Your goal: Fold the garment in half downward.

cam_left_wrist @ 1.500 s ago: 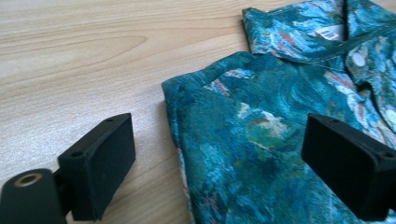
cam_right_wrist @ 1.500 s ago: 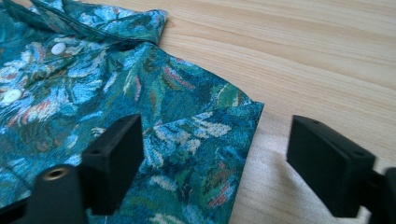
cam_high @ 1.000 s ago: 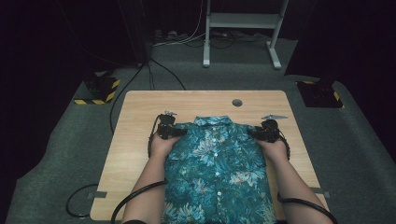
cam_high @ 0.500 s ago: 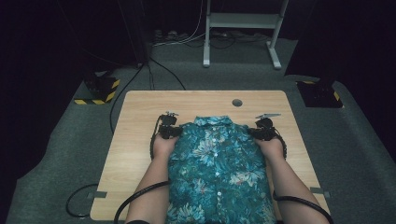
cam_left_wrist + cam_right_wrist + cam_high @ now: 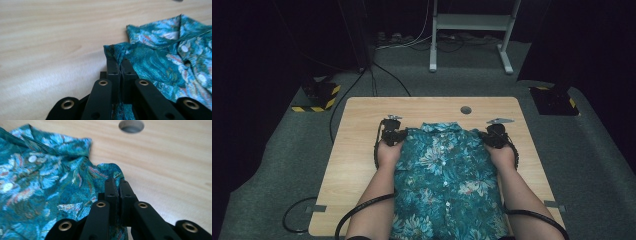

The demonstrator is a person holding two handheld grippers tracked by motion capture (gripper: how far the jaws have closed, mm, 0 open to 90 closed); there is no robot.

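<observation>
Two claws, left claw and right claw, pinch the shirt shoulders on the wooden table

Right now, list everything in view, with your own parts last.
shirt: one, teal floral, buttoned, flat on the table, collar at the far end
table: one, light wood, centre of the floor
cable hole: one, grey, far side of the tabletop
white stand: one, on the floor behind the table
left gripper: one, black, shut on the shirt's left shoulder
right gripper: one, black, shut on the right shoulder
forearms: two, beside the shirt
</observation>
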